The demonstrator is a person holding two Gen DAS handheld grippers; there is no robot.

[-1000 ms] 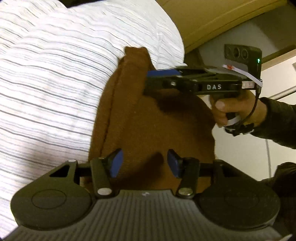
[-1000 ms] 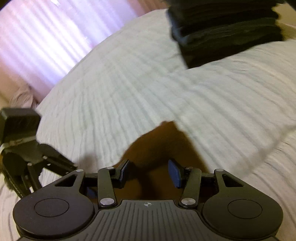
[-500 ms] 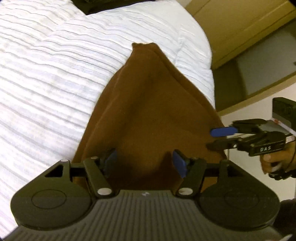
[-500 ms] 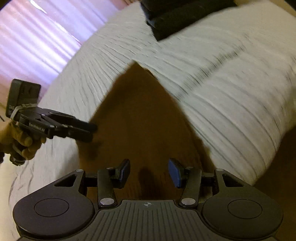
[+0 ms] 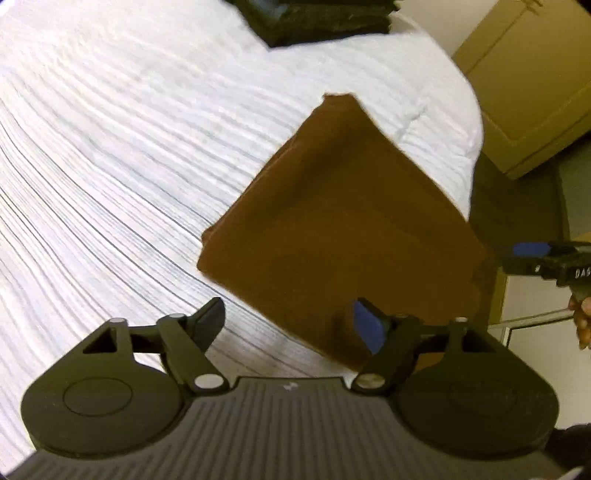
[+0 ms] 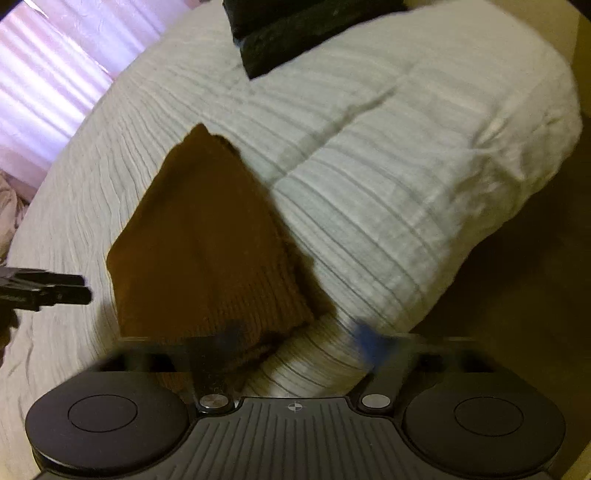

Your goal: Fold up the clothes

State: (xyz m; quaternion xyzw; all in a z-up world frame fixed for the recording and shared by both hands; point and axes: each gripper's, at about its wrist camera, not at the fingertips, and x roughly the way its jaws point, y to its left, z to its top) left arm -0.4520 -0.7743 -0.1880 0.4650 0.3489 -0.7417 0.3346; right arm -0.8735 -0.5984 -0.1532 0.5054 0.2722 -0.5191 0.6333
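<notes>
One white ribbed quilt bed (image 5: pixel 110 184) bears the folded brown knit garment (image 5: pixel 343 229) near its corner edge; could slide off. Black folded stack (image 5: pixel 314 18) sits well apart. Left gripper (image 5: pixel 288 321) and right gripper (image 6: pixel 295 338) both spread, holding nothing.

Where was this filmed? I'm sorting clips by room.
Most likely a bedroom. A brown garment lies folded on a bed with a white ribbed cover, a stack of dark folded clothes sits further back, and a curtained window glows behind the bed.
</notes>
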